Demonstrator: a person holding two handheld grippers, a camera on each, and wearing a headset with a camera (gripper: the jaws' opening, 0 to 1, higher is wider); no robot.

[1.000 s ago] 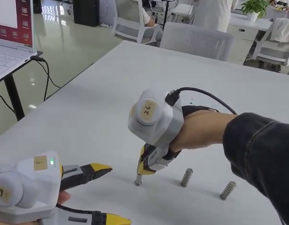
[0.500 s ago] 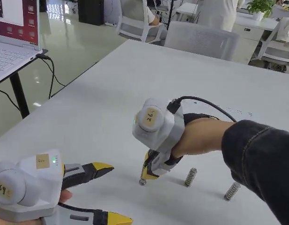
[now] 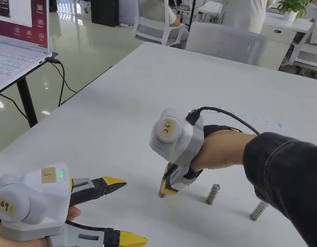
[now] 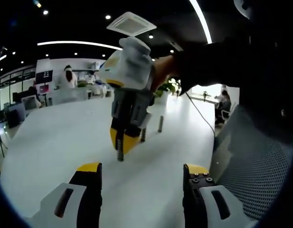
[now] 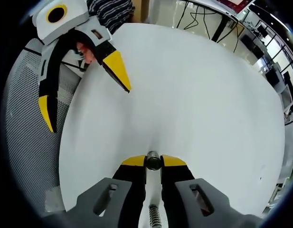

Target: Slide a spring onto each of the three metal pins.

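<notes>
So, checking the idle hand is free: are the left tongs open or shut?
Open: the left tongs show yellow tips well apart in the left gripper view, bare table between them, nothing gripped.

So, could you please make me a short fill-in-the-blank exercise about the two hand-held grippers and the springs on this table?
The right hand-held gripper is shut on a spring over the ___ table.
The left hand-held gripper has its jaws ___ and holds nothing.
Beside the right one, ___ more springs stand upright.
Missing words: white; open; two.
</notes>
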